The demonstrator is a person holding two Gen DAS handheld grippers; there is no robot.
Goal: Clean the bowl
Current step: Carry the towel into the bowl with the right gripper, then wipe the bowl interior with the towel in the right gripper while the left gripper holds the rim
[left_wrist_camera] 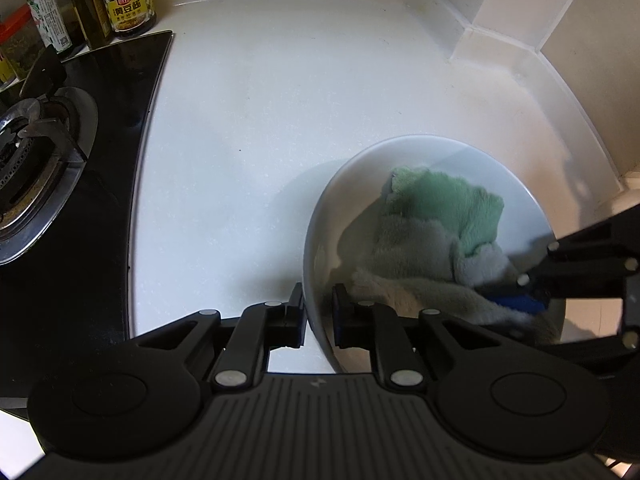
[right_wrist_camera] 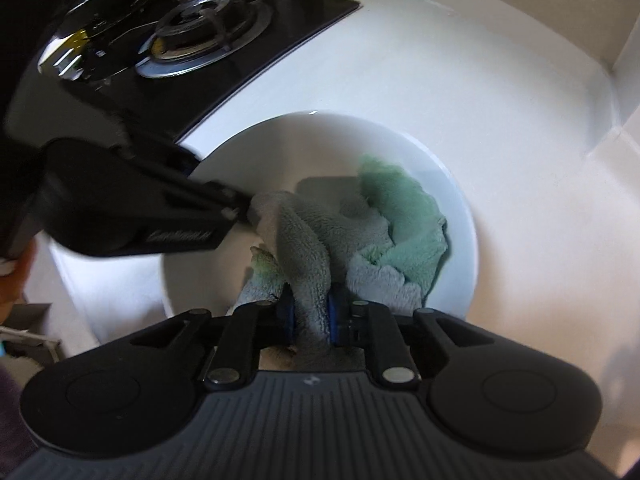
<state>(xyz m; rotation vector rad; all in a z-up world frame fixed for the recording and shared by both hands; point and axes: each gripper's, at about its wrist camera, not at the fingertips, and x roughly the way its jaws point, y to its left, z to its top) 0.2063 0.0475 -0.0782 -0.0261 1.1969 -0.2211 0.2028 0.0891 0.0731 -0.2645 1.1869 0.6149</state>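
Observation:
A white bowl (left_wrist_camera: 352, 184) stands on the white counter, also in the right wrist view (right_wrist_camera: 452, 200). A green and grey cloth (left_wrist_camera: 436, 216) lies bunched inside it. My left gripper (left_wrist_camera: 318, 312) is shut on the bowl's near rim, one finger outside and one inside. It enters the right wrist view from the left (right_wrist_camera: 236, 204). My right gripper (right_wrist_camera: 312, 312) is shut on a fold of the cloth (right_wrist_camera: 308, 256) and holds it inside the bowl. It enters the left wrist view from the right (left_wrist_camera: 520, 292).
A black gas hob with a burner (left_wrist_camera: 36, 152) lies to the left of the bowl, also in the right wrist view (right_wrist_camera: 200, 32). Jars and bottles (left_wrist_camera: 124, 4) stand behind it. A tiled wall corner (left_wrist_camera: 504, 32) bounds the counter (left_wrist_camera: 248, 128) at the back right.

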